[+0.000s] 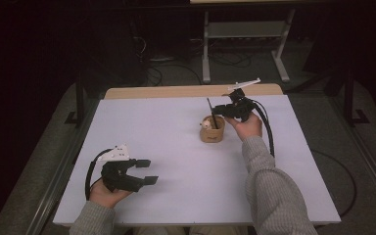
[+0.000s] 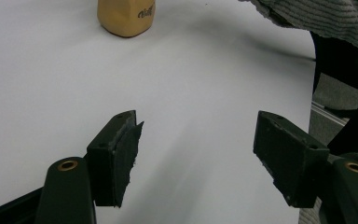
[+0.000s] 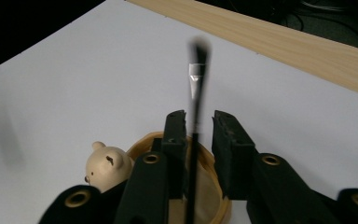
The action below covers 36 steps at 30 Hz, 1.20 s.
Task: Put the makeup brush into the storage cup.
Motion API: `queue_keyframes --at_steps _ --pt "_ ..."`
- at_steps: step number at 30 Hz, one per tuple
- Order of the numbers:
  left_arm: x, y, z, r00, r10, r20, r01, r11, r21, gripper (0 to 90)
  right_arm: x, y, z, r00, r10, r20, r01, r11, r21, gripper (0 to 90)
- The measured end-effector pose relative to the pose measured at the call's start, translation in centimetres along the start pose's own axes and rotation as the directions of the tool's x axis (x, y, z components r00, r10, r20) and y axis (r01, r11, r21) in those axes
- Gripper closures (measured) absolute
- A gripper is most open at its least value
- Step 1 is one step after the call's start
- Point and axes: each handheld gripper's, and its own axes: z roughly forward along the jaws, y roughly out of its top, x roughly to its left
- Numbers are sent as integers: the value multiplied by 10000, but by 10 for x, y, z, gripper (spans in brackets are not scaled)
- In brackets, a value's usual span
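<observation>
A: State the position of the cup [image 1: 212, 130] and its contents.

B: The tan cup stands upright on the white worktop [image 1: 176, 147], toward the far side, with a strip of bare wood just beyond the white surface behind it. A small cream bear figure [image 1: 206, 124] sits at the cup's rim on the side facing the person's left. A thin dark brush [image 1: 211, 112] stands in the cup and leans slightly away from the vertical, its upper end well above the rim.

A: Report the right hand-held gripper [image 1: 221, 109].

B: It is held just beside the cup, on the cup's right, above rim height. In the right gripper view its two jaws stand narrowly apart on either side of the brush [image 3: 196, 107] handle. Whether the pads actually press the handle cannot be told; a slim gap shows at one side. The cup [image 3: 216, 196] lies directly below the jaws, with the bear figure [image 3: 103, 164] at its rim.

A: Report the left hand-held gripper [image 1: 147, 171].

B: It is released. The jaws stand wide apart with nothing between them, and it is held low over the worktop, well apart from the cup, at the near side. In the left gripper view the jaws point toward the cup [image 2: 126, 17], which stands far ahead of them. A grey knitted sleeve [image 2: 326, 18] crosses the corner of that view beside the cup.
</observation>
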Motion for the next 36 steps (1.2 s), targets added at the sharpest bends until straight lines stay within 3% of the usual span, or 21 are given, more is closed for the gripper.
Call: queue_keyframes --at_steps 16,36 --pt "3 -1 1 9997 -162 -160 164 9998 126 286 4 -11 -27 9998 -183 69 184 9997 -150 594" --pt "3 0 2 9995 -171 -251 175 9997 140 271 10 -24 -44 9995 -261 -158 256 9991 -337 488"
